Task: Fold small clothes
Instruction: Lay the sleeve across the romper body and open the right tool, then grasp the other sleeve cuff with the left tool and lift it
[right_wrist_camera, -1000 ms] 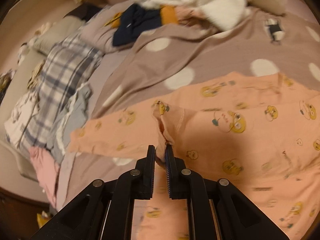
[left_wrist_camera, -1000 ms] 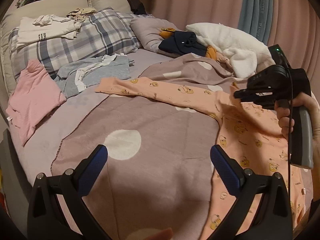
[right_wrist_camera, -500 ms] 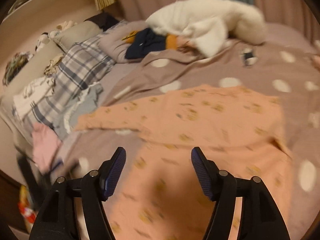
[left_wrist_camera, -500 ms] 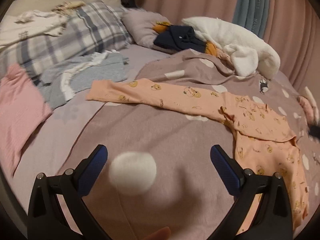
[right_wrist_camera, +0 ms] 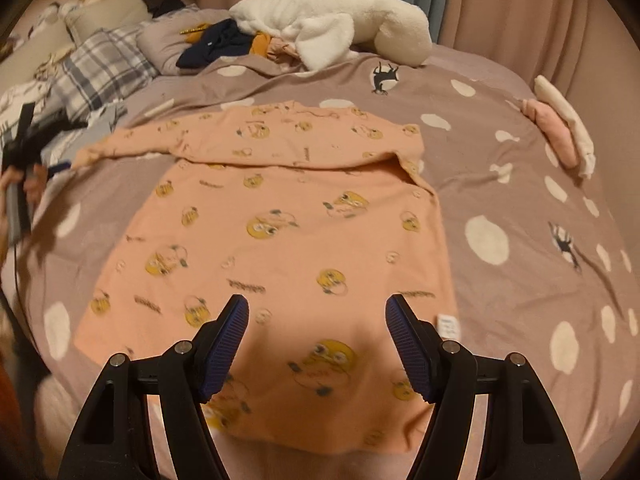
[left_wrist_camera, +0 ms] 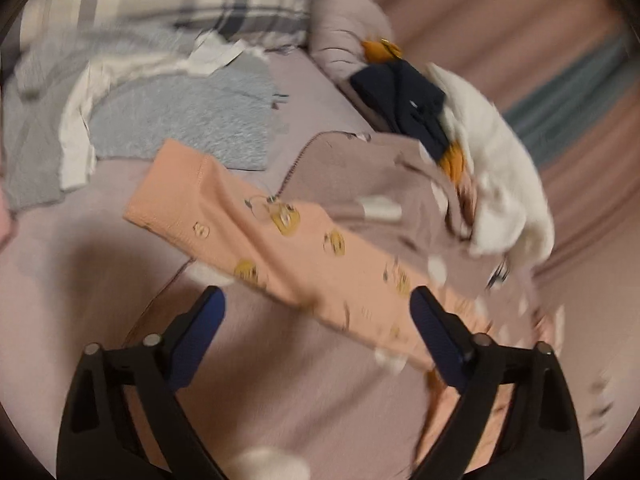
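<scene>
Your right gripper (right_wrist_camera: 316,344) has just been opening and grips nothing above the peach printed top (right_wrist_camera: 280,232). Your left gripper (left_wrist_camera: 316,340) has just been narrowing, unloaded; the top's sleeve (left_wrist_camera: 256,236) extends toward 10 o'clock across the spotted blanket (right_wrist_camera: 520,208).

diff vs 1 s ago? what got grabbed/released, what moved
The right tongs let go of the peach shirt; their jaws have just been opening, nothing between them, and the near sleeve now lies folded across the chest. The left tongs swung out to the far sleeve, jaws just closing somewhat, not yet gripping. Unchanged: the dotted blanket and the white plush.
</scene>
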The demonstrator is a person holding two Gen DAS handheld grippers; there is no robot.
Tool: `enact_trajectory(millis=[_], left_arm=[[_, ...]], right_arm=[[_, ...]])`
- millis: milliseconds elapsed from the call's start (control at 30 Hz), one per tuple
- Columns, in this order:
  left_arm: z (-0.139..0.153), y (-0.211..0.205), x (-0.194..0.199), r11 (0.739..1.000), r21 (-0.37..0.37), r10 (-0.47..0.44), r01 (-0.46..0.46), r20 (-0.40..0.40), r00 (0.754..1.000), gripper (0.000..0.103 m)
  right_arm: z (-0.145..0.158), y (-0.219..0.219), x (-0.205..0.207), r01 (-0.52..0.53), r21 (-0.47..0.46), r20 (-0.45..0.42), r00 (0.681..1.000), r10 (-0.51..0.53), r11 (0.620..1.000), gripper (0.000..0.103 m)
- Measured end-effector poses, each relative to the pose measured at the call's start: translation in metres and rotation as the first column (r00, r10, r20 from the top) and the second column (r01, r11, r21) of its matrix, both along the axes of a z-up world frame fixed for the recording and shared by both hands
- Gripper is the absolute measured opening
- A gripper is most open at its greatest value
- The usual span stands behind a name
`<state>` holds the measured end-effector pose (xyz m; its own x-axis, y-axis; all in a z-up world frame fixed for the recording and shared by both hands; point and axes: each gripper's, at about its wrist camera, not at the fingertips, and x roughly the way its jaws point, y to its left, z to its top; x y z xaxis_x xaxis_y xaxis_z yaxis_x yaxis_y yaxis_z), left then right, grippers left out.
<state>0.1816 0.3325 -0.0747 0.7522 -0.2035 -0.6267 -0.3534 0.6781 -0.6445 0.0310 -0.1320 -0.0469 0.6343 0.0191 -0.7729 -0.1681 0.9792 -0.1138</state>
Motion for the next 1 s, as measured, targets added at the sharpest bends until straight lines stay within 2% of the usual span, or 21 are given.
enact_trajectory(millis=[67,133,167,200,233,333,433,467,500,567,633,767,900,1000], left_arm=[[-0.015,0.012,0.009,0.995,-0.096,0.039,-0.042,-0.031,0.999,0.078],[-0.029,0.020,0.014,0.987,-0.136,0.074,-0.086,-0.088,0.993,0.068],[-0.034,0.023,0.015,0.984,-0.142,0.092,-0.107,-0.105,0.990,0.057],[-0.038,0.026,0.014,0.983,-0.132,0.113,-0.127,-0.111,0.987,0.045],[-0.038,0.028,0.013,0.983,-0.121,0.124,-0.137,-0.110,0.986,0.042],[-0.036,0.033,0.011,0.983,-0.133,0.117,-0.129,-0.096,0.989,0.043],[-0.032,0.038,0.013,0.984,-0.082,0.149,-0.157,-0.101,0.984,0.036],[-0.032,0.042,0.015,0.981,-0.079,0.166,-0.175,-0.102,0.981,0.030],[-0.034,0.046,0.015,0.975,-0.083,0.196,-0.206,-0.117,0.974,0.018],[-0.037,0.054,0.013,0.961,-0.085,0.248,-0.263,-0.154,0.956,0.005],[-0.034,0.055,0.011,0.959,-0.066,0.264,-0.277,-0.158,0.951,0.006],[-0.013,0.046,0.014,0.963,0.041,0.271,-0.268,-0.137,0.953,0.005],[0.010,0.032,0.018,0.959,0.155,0.255,-0.237,-0.107,0.961,0.004],[0.027,0.019,0.021,0.957,0.199,0.228,-0.209,-0.078,0.970,0.003]], right_arm=[[0.001,-0.005,0.000,0.013,-0.018,0.012,1.000,-0.012,1.000,0.071],[0.001,-0.013,-0.002,0.036,-0.035,0.016,0.999,-0.035,0.999,0.071],[0.000,-0.017,-0.003,0.048,-0.043,0.020,0.999,-0.047,0.998,0.071],[0.001,-0.020,0.000,0.060,-0.052,0.022,0.998,-0.059,0.997,0.071],[0.000,-0.022,-0.002,0.068,-0.057,0.022,0.998,-0.067,0.996,0.071],[-0.001,-0.028,-0.002,0.079,-0.050,0.016,0.997,-0.078,0.996,0.071],[-0.005,-0.031,0.000,0.086,-0.033,0.013,0.996,-0.085,0.996,0.071],[-0.007,-0.031,0.000,0.087,-0.033,0.006,0.996,-0.087,0.996,0.071],[-0.009,-0.031,0.001,0.088,-0.038,-0.006,0.996,-0.088,0.995,0.071],[-0.010,-0.030,0.001,0.086,-0.048,-0.015,0.996,-0.086,0.995,0.071],[-0.009,-0.031,0.000,0.086,-0.044,-0.005,0.996,-0.087,0.995,0.071],[-0.007,-0.031,0.002,0.083,-0.022,-0.001,0.997,-0.083,0.996,0.071],[-0.006,-0.031,0.000,0.069,-0.002,0.001,0.998,-0.069,0.998,0.071],[-0.003,-0.031,-0.002,0.064,-0.001,0.011,0.998,-0.064,0.998,0.071]])
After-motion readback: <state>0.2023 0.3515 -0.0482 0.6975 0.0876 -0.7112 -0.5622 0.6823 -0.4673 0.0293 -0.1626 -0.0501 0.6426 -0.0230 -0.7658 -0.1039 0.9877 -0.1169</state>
